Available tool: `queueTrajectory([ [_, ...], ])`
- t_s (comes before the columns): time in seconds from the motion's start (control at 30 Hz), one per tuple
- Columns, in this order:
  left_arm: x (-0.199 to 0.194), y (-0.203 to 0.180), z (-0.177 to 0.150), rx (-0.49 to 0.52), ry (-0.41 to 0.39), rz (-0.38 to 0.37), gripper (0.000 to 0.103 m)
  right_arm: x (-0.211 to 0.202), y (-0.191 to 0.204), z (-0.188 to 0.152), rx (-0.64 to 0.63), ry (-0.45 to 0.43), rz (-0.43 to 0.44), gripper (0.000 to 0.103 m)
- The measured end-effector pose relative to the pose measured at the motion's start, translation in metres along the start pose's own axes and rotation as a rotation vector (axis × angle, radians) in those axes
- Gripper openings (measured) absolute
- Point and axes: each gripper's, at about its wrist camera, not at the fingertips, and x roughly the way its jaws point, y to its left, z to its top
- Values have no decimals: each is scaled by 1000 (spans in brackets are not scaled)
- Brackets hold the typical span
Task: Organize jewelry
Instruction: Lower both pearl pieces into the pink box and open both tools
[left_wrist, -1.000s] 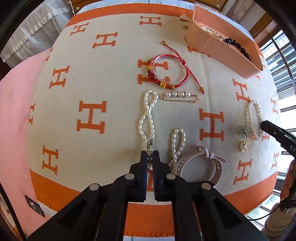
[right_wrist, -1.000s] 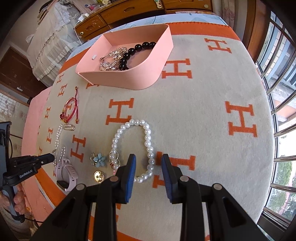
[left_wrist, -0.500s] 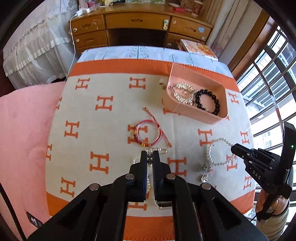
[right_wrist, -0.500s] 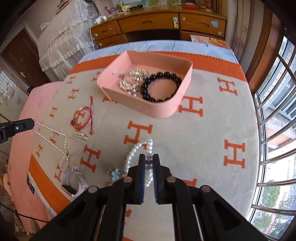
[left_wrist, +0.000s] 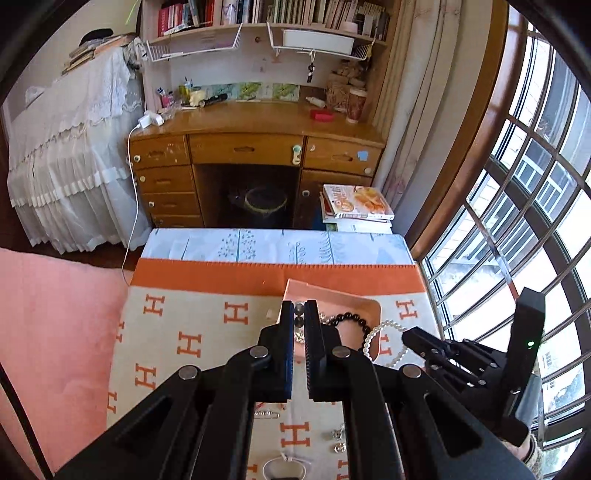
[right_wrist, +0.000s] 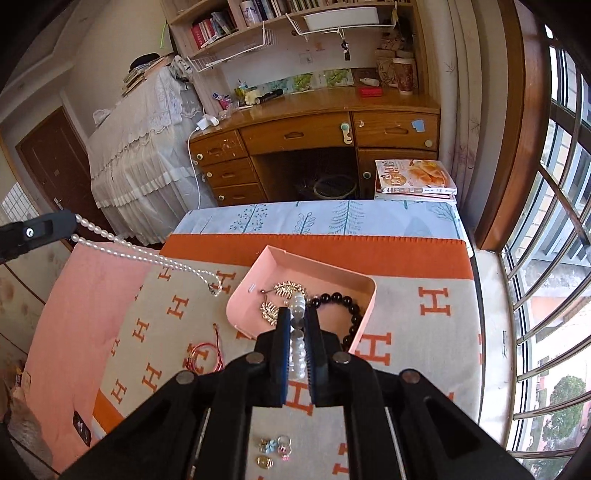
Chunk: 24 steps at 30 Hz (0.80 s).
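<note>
Both claws have risen high above the blanket since half a second ago, each lifting a pearl piece with it. An orange-and-cream blanket (right_wrist: 424, 332) patterned with letter H covers the surface, and a pink tray (right_wrist: 369, 295) sits on it near the far orange border. Inside the tray lie a black bead bracelet (right_wrist: 341, 301) and silver leaf-shaped pieces (right_wrist: 284, 290).

Above the tray's near side, the right claw (right_wrist: 298, 328) is nearly closed, pinching a pearl bracelet (right_wrist: 297, 347) between its fingers; from the left wrist camera that bracelet (left_wrist: 384, 334) dangles over the tray's right edge.

Left of the tray, the left claw (left_wrist: 299, 325) is narrowed to a slit on the end of a long pearl necklace (right_wrist: 147, 253), whose double strand sags toward the tray's left corner, clasp hanging just short of it.

Nearer than the tray, a red cord bracelet (right_wrist: 205, 356) lies to its left, and small charms (right_wrist: 273, 448) lie at the near edge.
</note>
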Motion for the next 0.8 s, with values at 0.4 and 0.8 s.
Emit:
queueTrajectory([
  [0.4,38,-26,25,11,13,-30,3,82,-14,16,115,59,69,7],
  [0.8,70,-52,19,62,53,-94,3,136,-51,-8,193,219,-80,9],
])
